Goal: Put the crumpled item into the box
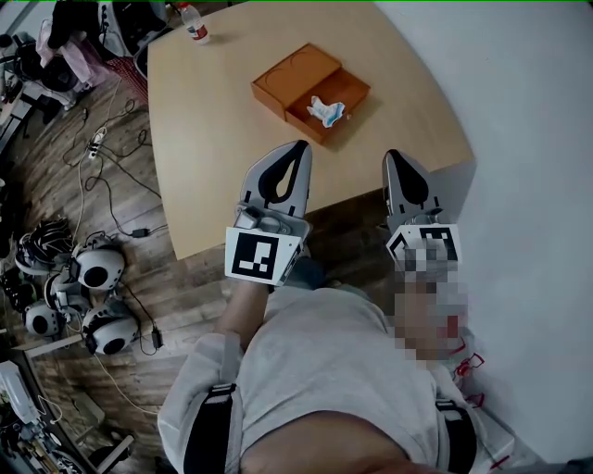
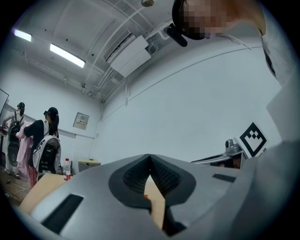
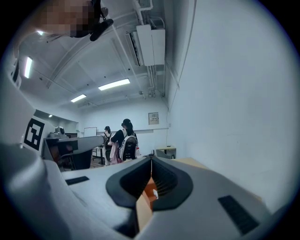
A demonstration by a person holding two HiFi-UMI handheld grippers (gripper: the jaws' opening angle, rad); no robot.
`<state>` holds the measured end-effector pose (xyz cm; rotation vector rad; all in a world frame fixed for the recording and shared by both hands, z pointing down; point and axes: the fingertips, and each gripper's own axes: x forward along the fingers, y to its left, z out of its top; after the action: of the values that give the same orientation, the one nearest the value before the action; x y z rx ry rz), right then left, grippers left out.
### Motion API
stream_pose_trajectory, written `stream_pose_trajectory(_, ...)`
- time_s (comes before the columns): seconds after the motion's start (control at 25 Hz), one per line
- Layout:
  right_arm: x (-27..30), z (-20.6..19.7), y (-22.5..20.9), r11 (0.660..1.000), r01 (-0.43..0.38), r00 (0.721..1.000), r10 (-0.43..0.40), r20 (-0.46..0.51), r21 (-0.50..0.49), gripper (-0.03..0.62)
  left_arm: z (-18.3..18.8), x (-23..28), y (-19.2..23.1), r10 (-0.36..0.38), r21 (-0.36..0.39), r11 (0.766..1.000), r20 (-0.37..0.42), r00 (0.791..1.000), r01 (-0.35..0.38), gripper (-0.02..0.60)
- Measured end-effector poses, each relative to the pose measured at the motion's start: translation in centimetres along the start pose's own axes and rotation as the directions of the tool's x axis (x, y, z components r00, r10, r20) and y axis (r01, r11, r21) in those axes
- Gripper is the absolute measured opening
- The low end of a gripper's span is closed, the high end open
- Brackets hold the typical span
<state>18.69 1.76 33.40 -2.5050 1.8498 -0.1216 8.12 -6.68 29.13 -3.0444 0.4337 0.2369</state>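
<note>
The crumpled item, white with a little pale blue, lies inside the open orange box, on the floor of it. The lid lies flat right against the box, on the side toward the bottle. The bottle stands well apart from the box, near the far edge of the table. Both tongs are on the person's side of the box, apart from it, over the near edge of the table, and both point toward the box. The left gripper has its jaws closed, tip against tip, with nothing between them. The right gripper is closed in the same way and is also empty. In the right gripper view a piece of the orange box shows through the gap below the closed tips
</note>
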Motion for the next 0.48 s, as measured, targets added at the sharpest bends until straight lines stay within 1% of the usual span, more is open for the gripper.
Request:
stream_pose_trajectory(0.08, -1.1, 0.2, 0.3, 1.0, -0.002, 1.0, 0.002, 0.005, 0.002, 0.011, 0.2, -0.7, -0.7, 0.002, 0.005, 1.0, -0.01, 1.0, -0.002, 0.014)
stream_pose_trajectory(0.48, -6.5, 0.8, 1.7, 1.0, -0.013, 0.999, 0.013, 0.039, 0.001, 0.012, 1.6, -4.9, -4.8, 0.0, 0.026, 1.0, 0.006, 1.0, 0.0, 0.014)
